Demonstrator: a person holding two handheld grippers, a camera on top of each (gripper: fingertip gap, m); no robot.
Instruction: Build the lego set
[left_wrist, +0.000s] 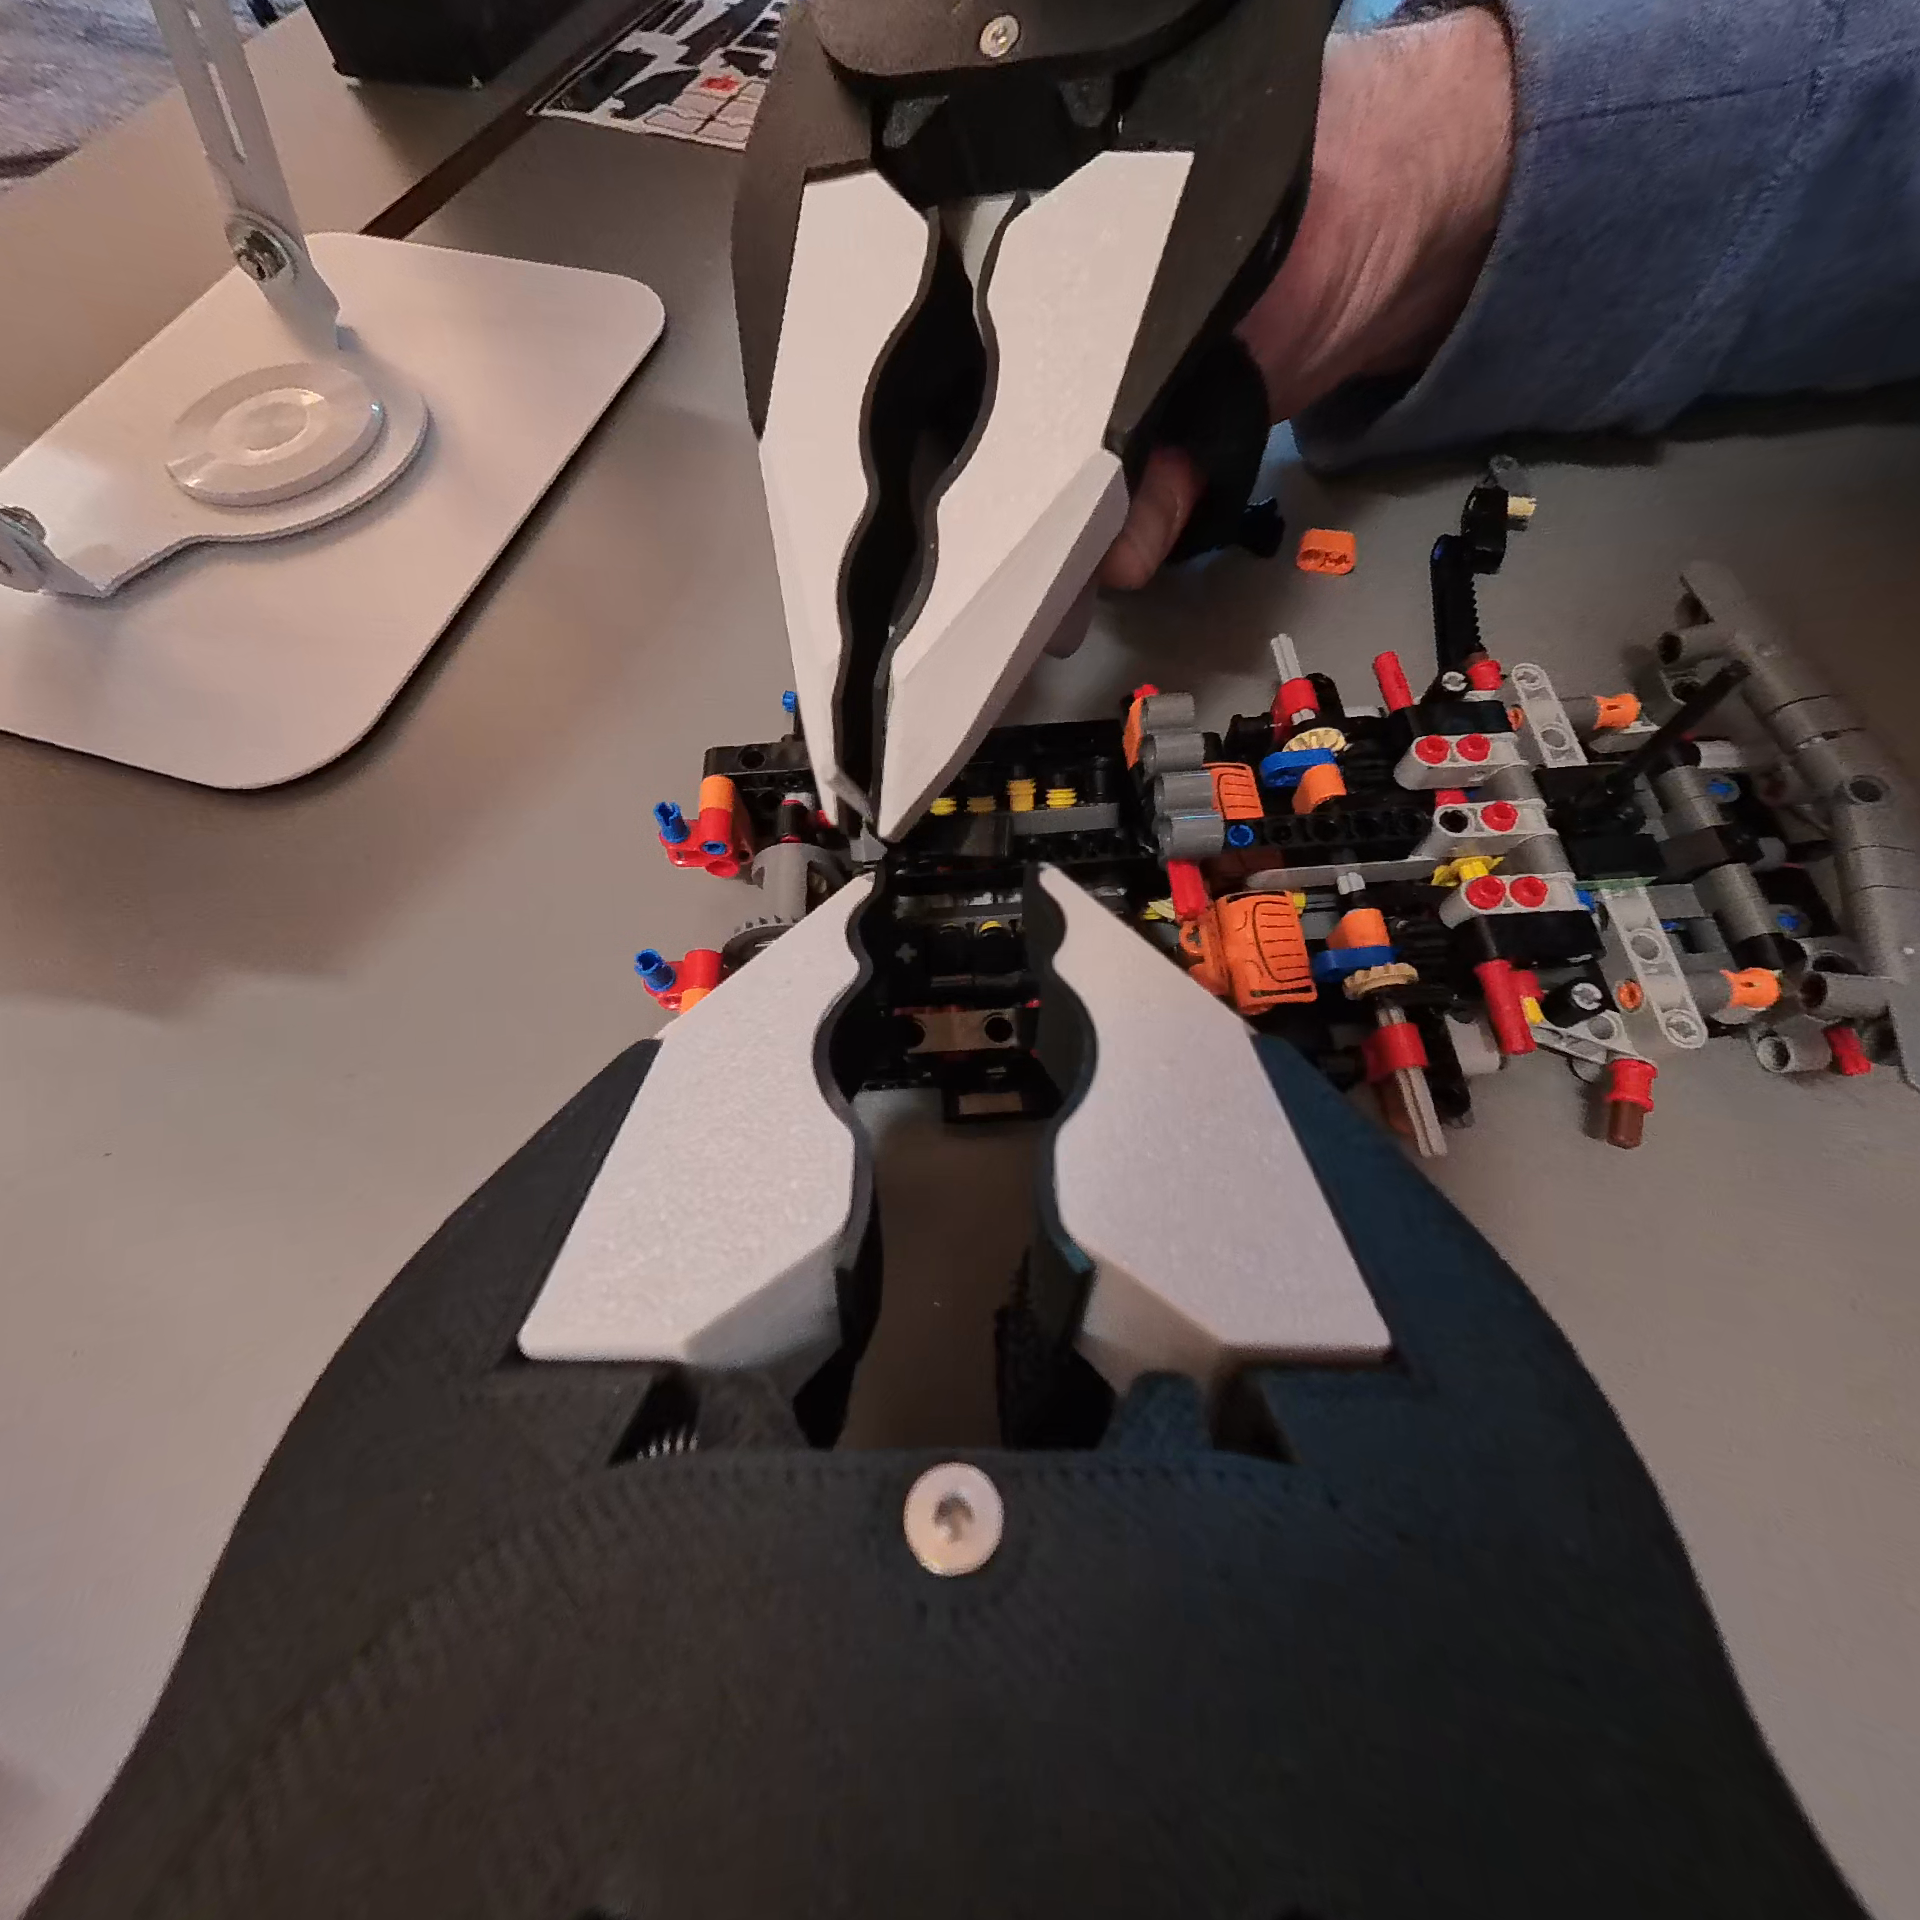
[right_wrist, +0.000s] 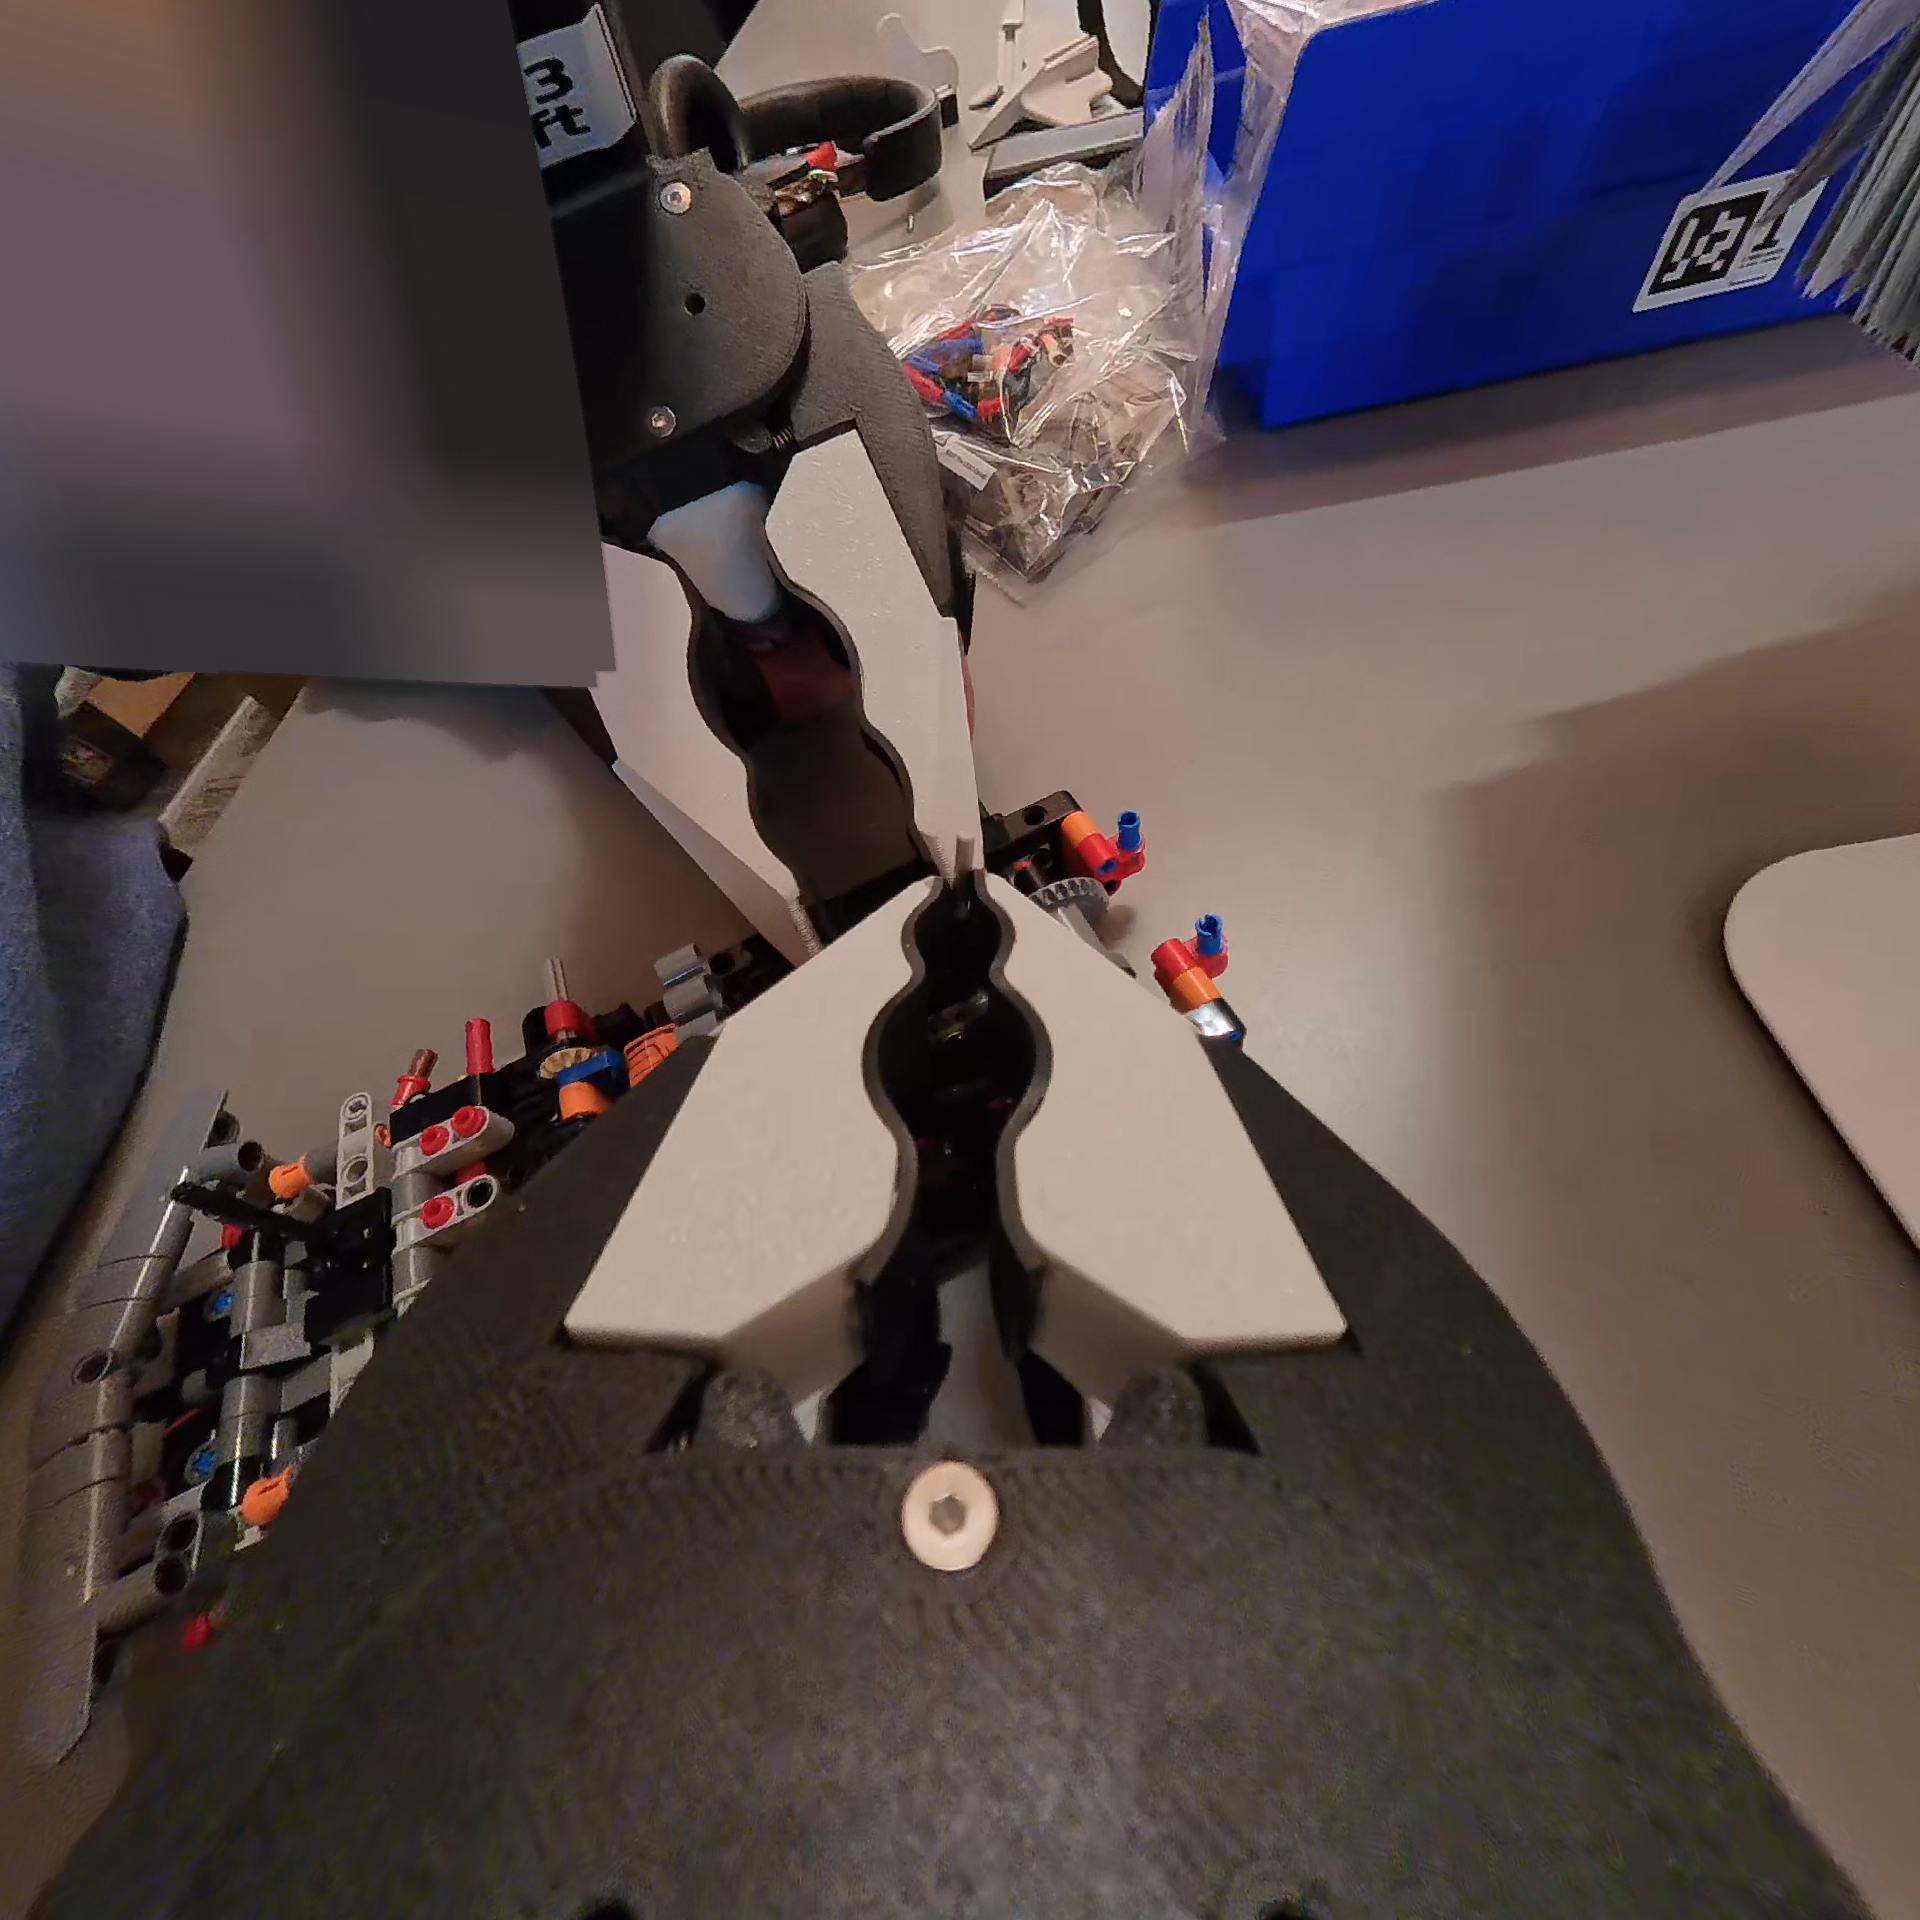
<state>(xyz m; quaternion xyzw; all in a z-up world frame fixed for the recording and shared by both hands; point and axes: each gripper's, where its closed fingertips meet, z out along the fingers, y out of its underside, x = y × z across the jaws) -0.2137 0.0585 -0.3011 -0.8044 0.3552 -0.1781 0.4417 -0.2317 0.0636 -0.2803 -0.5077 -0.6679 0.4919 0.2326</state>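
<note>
In the left wrist view, the left gripper is spread around the near edge of the toy car frame on the table. The right gripper comes from above, pinched on something small.

In the right wrist view, the right gripper looks closed. Best to hold the frame firm and push gently.

White stand base, blue box on the grey table.
</note>
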